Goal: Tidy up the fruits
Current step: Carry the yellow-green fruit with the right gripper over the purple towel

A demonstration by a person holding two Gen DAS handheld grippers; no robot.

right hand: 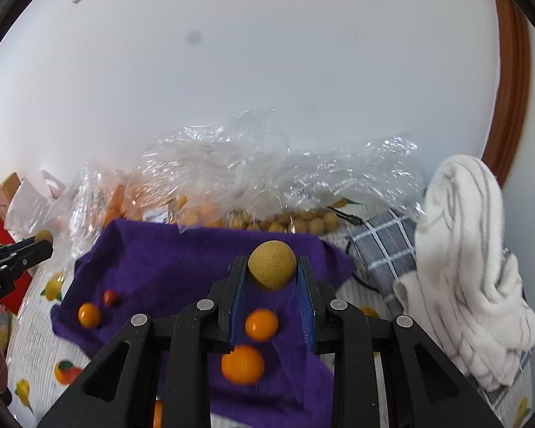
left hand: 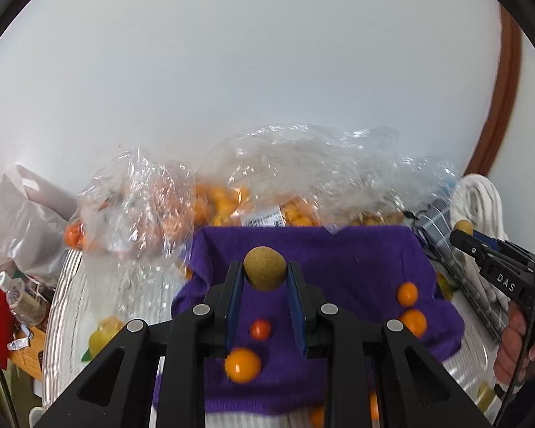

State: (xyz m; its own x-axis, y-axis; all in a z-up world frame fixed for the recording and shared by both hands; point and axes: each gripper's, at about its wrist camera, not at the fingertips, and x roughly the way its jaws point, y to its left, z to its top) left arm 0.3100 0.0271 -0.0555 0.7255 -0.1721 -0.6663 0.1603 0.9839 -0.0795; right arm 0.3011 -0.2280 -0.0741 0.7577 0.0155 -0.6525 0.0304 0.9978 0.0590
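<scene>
Between the left claw (left hand: 265, 274) tips sits 1 tan longan (left hand: 265, 273), pinched tight; the right claw (right hand: 272, 271) clamps another longan (right hand: 272, 271), likely for sorting. Below both lies a purple cloth (left hand: 339, 260) with 4 small orange fruits (left hand: 242, 364) apart, bagged fruit (right hand: 303, 223) behind.

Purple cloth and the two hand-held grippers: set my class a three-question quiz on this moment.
1. True or false: each hand-held gripper, left and right, grips a tan round fruit.
2. How many loose fruits lie on the purple cloth in the right wrist view?
3. What lies right of the cloth there? A) white towel B) a metal pan

Key: 1 true; 2 four, three orange and one red; 3 A.
</scene>
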